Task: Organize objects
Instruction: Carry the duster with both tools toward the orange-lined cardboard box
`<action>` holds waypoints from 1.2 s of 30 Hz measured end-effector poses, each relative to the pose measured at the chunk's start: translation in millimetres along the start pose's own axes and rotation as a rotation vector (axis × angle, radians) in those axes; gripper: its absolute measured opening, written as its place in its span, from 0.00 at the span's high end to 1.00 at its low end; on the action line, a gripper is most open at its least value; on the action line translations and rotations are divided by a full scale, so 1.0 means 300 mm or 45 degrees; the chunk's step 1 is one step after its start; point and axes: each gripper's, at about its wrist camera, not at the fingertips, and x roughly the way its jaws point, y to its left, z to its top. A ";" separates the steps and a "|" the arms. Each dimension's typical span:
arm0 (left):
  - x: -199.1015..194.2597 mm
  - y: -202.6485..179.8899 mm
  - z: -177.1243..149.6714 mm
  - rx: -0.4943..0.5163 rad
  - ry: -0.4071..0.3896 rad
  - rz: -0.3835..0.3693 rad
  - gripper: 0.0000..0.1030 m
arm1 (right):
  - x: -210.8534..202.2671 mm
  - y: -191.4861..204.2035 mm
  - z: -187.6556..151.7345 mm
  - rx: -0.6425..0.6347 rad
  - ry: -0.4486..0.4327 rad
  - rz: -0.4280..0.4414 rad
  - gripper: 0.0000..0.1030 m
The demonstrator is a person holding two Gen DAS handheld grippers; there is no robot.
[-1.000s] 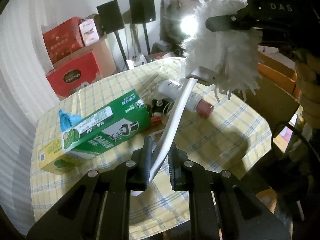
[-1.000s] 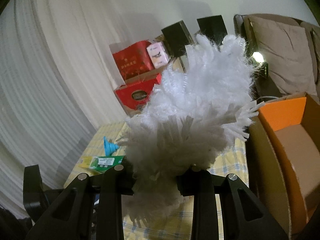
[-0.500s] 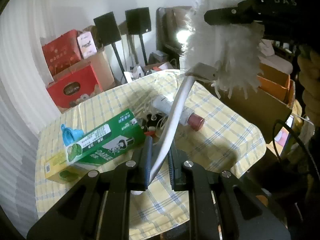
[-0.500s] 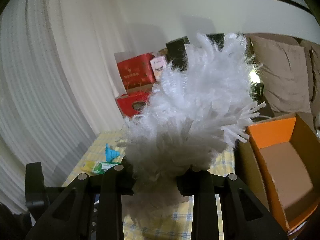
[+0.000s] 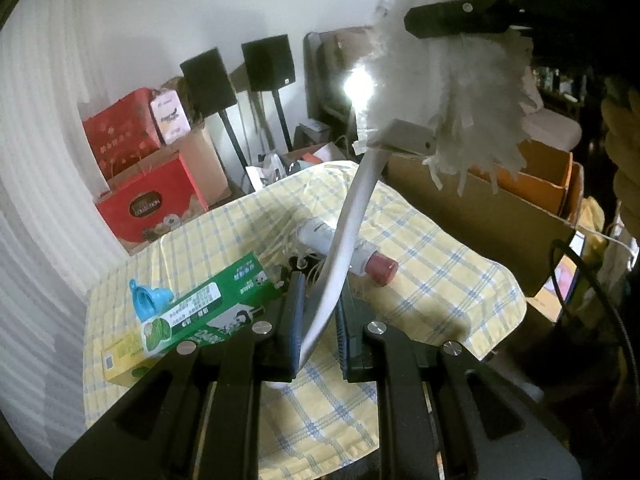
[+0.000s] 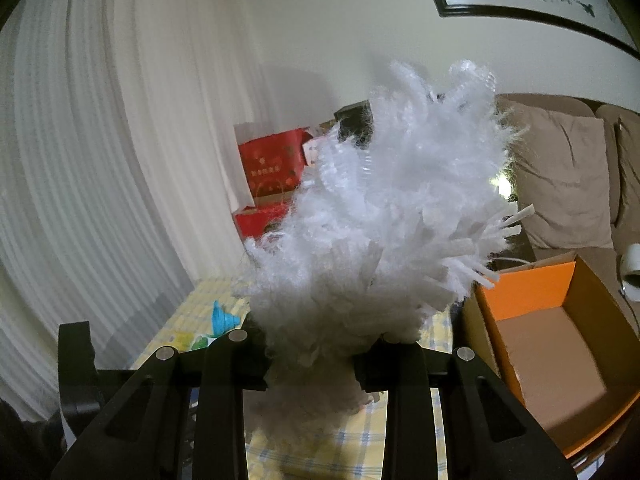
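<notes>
**Duster held at both ends above the table**

1. Left gripper (image 5: 318, 320): its two fingers are pressed against the white handle (image 5: 348, 232) of a duster. The handle runs up and away from the fingers in a gentle curve to a flat grey collar, where the fluffy head begins.

2. Right gripper (image 6: 310, 364): its fingers are pinched into the white fluffy head (image 6: 384, 232) of the duster. In the right wrist view, the fibres bulge out between and above the fingers and fill the centre of the frame. In the left wrist view, the same gripper appears at upper right as a black bar across the head (image 5: 452, 92), with part of a hand (image 5: 624, 160) at the right edge.

3. Duster position: lifted clear of the table, spanning the two grippers, with its head over the near wall of the cardboard box.

4. Table (image 5: 420, 264): covered with a yellow and blue checked cloth. On it lie:
   - a green carton (image 5: 204, 320) with a yellow end, lying on its side;
   - a blue funnel (image 5: 148, 300), just behind the carton;
   - a white tube with a dark red cap (image 5: 380, 270), lying behind the handle.

5. Cardboard box (image 6: 560, 344): stands open just beside the table on the right, with an orange inner flap; the part of its floor in view is bare.

6. Background: red gift bags (image 5: 148, 196) and two black speakers on stands (image 5: 268, 62) against the wall.
</notes>
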 end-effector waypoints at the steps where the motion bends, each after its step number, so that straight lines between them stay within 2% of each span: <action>1: -0.003 0.004 0.002 -0.004 -0.010 0.000 0.87 | -0.007 0.003 0.003 -0.004 -0.008 -0.004 0.72; 8: -0.024 -0.007 0.028 0.011 -0.056 0.003 0.87 | -0.003 0.039 0.028 -0.012 -0.041 -0.007 0.72; 23: -0.023 -0.054 0.077 0.074 -0.092 -0.022 0.88 | 0.012 0.039 0.036 -0.003 -0.094 -0.037 0.72; 36: -0.050 -0.103 0.132 0.120 -0.163 -0.032 0.88 | 0.016 0.044 0.063 0.008 -0.158 -0.069 0.72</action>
